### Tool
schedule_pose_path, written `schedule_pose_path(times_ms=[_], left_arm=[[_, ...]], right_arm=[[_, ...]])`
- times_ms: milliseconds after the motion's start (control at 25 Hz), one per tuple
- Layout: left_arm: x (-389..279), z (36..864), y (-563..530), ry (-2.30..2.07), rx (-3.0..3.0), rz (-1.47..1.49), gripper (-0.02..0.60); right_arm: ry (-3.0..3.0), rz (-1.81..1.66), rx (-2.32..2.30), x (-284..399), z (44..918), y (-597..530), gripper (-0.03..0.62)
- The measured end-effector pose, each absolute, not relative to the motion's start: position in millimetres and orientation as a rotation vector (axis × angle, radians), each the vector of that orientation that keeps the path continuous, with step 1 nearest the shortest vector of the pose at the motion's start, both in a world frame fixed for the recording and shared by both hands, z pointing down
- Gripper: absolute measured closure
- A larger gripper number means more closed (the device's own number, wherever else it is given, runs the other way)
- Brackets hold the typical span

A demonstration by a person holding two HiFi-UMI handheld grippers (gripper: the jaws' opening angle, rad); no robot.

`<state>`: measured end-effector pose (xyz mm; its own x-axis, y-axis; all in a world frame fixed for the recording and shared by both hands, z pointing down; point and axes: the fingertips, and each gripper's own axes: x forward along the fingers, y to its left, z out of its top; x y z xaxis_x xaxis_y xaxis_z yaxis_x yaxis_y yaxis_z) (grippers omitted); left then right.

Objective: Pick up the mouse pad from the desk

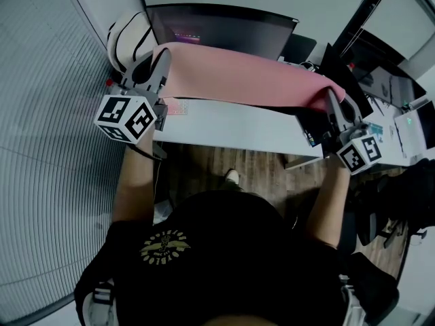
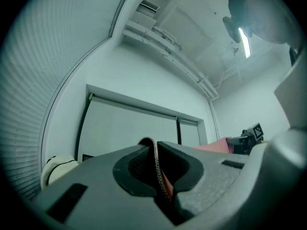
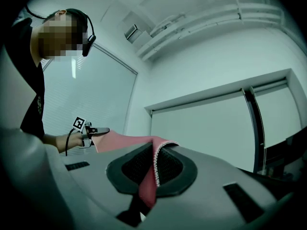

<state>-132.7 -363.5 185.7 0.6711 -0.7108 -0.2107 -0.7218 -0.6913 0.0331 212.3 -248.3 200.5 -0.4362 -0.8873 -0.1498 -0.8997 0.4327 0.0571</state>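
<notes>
A long pink mouse pad hangs stretched between my two grippers, lifted above the white desk. My left gripper is shut on the pad's left end. My right gripper is shut on its right end. In the left gripper view the pad's stitched edge is pinched between the jaws of the left gripper, and the pink sheet runs off to the right. In the right gripper view the right gripper clamps a pink corner, and the pad stretches toward the left gripper.
A dark monitor stands at the back of the desk. A white rounded object sits at the desk's left end. A second desk with screens and papers is at the right. A ribbed wall runs along the left. Wooden floor lies below.
</notes>
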Motion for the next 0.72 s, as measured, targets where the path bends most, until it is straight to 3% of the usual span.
schedule_pose_path(times_ms=[720], left_arm=[[-121.5, 188.6, -330.3, 1.149, -2.866, 0.293, 0.555]], right_arm=[[2.537, 0.158, -1.648, 219.7, 201.9, -206.1, 0.577]])
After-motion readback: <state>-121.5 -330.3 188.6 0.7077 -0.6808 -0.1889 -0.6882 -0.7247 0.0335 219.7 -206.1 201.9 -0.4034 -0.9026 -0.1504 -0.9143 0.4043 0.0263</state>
